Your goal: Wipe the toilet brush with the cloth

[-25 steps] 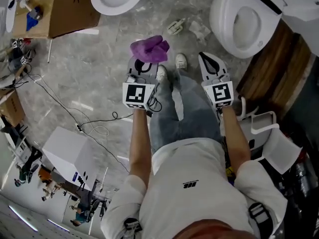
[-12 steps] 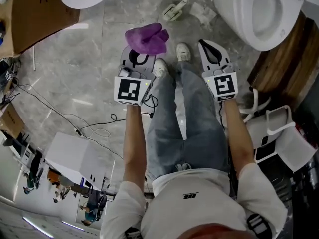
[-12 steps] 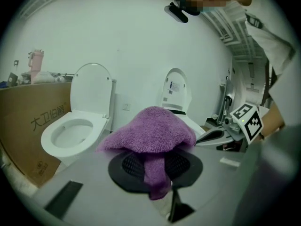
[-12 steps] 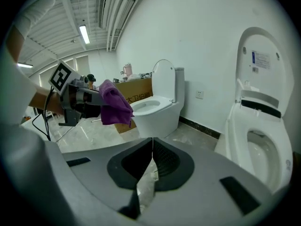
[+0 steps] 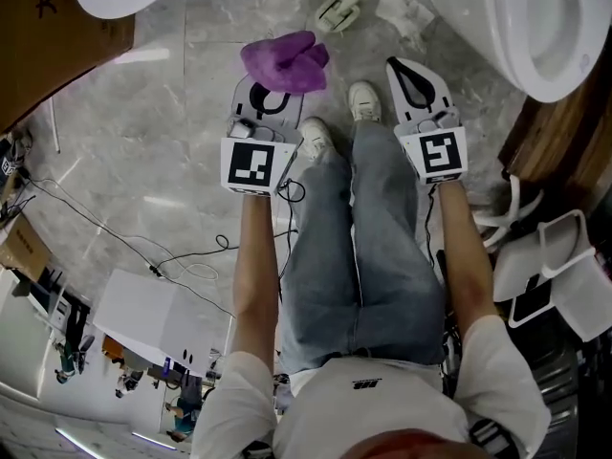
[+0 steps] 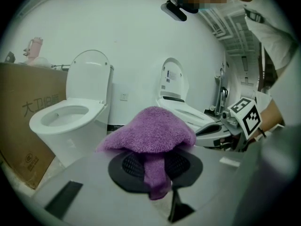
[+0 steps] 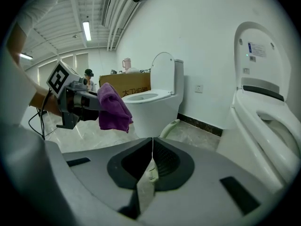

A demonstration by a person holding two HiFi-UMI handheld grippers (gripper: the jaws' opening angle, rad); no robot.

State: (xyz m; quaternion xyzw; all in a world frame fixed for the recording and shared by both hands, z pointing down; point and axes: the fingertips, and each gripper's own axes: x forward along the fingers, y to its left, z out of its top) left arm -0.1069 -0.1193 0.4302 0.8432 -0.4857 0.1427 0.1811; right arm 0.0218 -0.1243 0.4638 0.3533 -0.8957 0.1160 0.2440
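The left tongs [image 6: 156, 171] are pinching a fluffy purple terry cloth [image 6: 150, 131] that is draping over them like a mushroom cap. The right tongs [image 7: 152, 145] are sitting pressed together, empty. The pale, long-handled toilet brush [image 5: 341, 10] is lying ahead on the glossy grey marble floor [image 5: 143, 113].

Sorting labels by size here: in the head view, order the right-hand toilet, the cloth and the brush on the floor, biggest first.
1. The toilet, though the frame cuts it off.
2. The cloth; it sits nearer the camera than the floor, which inflates it.
3. The brush.
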